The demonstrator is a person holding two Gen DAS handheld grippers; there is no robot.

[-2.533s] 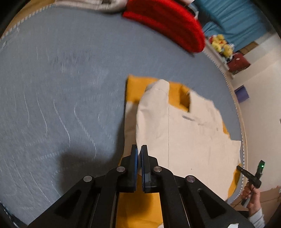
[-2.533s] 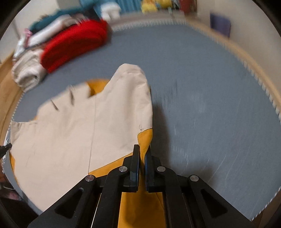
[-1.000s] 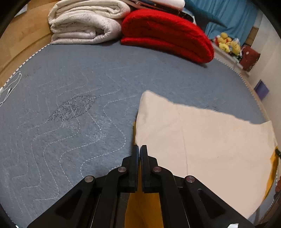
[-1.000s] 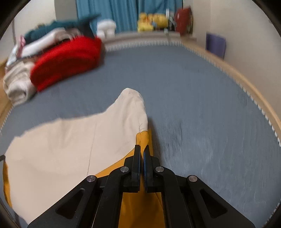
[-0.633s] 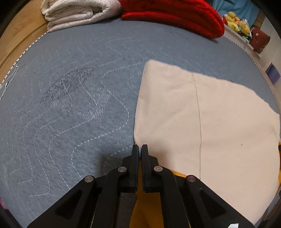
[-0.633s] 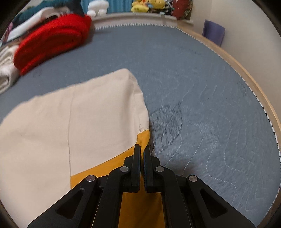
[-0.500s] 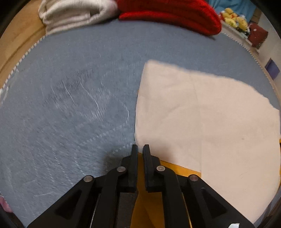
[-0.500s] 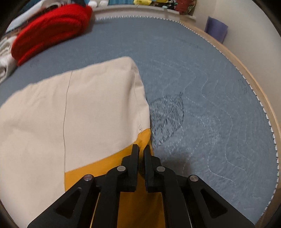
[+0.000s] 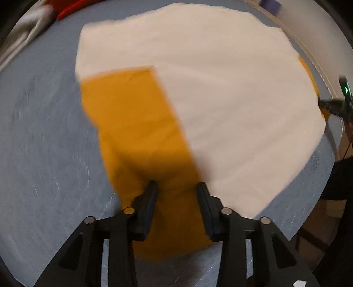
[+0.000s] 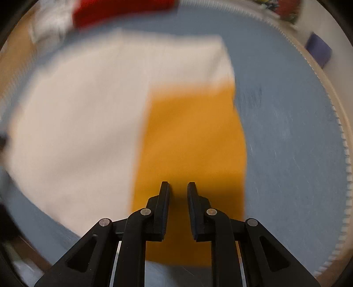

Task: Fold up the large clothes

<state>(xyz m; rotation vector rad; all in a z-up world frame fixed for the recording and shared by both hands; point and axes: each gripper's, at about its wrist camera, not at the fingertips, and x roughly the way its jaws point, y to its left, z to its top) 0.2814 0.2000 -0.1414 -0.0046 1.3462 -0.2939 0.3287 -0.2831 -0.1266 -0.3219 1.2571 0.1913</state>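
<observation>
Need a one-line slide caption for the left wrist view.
Open left gripper over the orange sleeve of a cream garment spread on the grey quilt.

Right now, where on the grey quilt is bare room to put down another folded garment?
The quilt is bare right of the cream-and-mustard garment, up to its stitched edge, and also left of the garment. The far left corner is crowded by the red blanket.
</observation>
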